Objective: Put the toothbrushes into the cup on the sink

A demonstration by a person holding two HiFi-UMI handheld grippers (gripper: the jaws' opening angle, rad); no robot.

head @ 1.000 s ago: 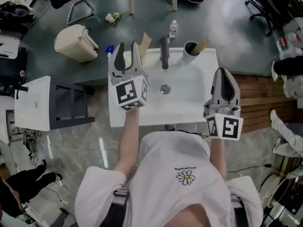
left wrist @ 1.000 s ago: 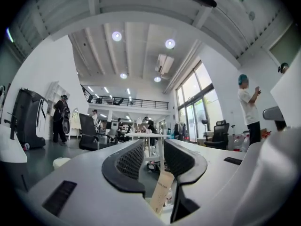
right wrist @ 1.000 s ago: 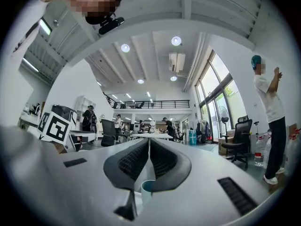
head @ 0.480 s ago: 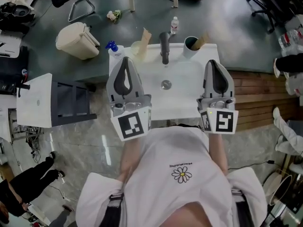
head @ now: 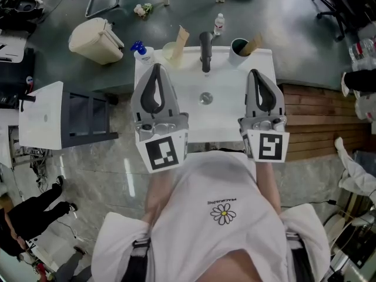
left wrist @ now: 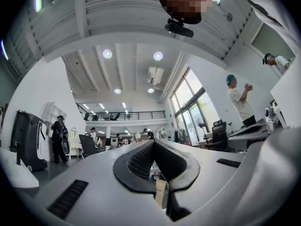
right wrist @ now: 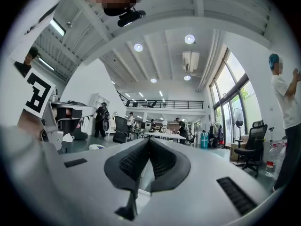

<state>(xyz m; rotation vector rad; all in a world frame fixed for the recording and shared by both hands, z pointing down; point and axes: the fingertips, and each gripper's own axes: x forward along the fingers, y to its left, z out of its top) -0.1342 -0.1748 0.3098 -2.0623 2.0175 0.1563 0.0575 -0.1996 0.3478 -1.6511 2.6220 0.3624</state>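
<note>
The white sink point(head: 212, 122) carries a dark cup point(head: 238, 47) and faucet point(head: 205, 50).

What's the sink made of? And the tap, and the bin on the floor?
Sink: probably glazed ceramic. It is plain white, smooth and evenly bright, though moulded resin would look much the same from here.
Tap: likely metal with a dark, dull finish, since no shine shows on it.
Bin: most likely plastic. It is cream, with a smooth rounded moulded body and lid.
</note>
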